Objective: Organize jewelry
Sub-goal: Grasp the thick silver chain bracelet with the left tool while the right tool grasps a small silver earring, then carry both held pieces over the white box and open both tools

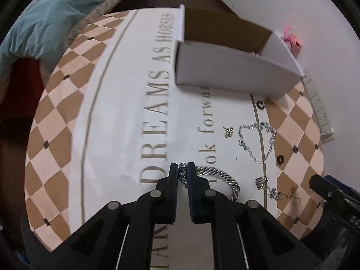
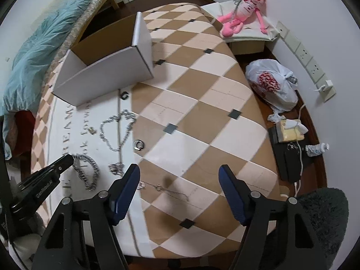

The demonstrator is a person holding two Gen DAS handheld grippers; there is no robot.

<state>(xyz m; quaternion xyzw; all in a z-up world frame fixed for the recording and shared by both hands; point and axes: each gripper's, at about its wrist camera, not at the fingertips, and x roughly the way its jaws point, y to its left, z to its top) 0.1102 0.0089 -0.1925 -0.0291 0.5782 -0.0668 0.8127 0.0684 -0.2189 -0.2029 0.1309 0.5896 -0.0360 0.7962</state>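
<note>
Left tongs (image 1: 182, 168) are pinched narrow on the end of a thick twisted silver bracelet (image 1: 221, 177), pads pressing its chain end against the bench (image 1: 126, 121), a white top with printed lettering and a tan-and-cream diamond border. The bracelet curves off to the right of the tips and lies flat. Right tongs (image 2: 180, 175) stand wide with nothing between the blue pads; they hang over the checked border at the near edge, above a thin chain earring (image 2: 166, 190) that lies just beside the left pad. A silver chain necklace (image 1: 256, 139) lies in a loose loop right of centre, apart from the bracelet. A small gold earring (image 1: 228, 131) sits just left of that loop. A cluster of silver rings (image 1: 261, 181) lies near the right border, right of the bracelet. Two small dark hoop pieces rest on the border line, one (image 1: 261, 105) near the box, one (image 1: 280, 158) nearer. An open white cardboard box (image 1: 225, 72) stands at the far side, brown inside; something pale shows in it but too small to tell. A pink plush toy (image 2: 243, 11) lies far right, off the bench.
</note>
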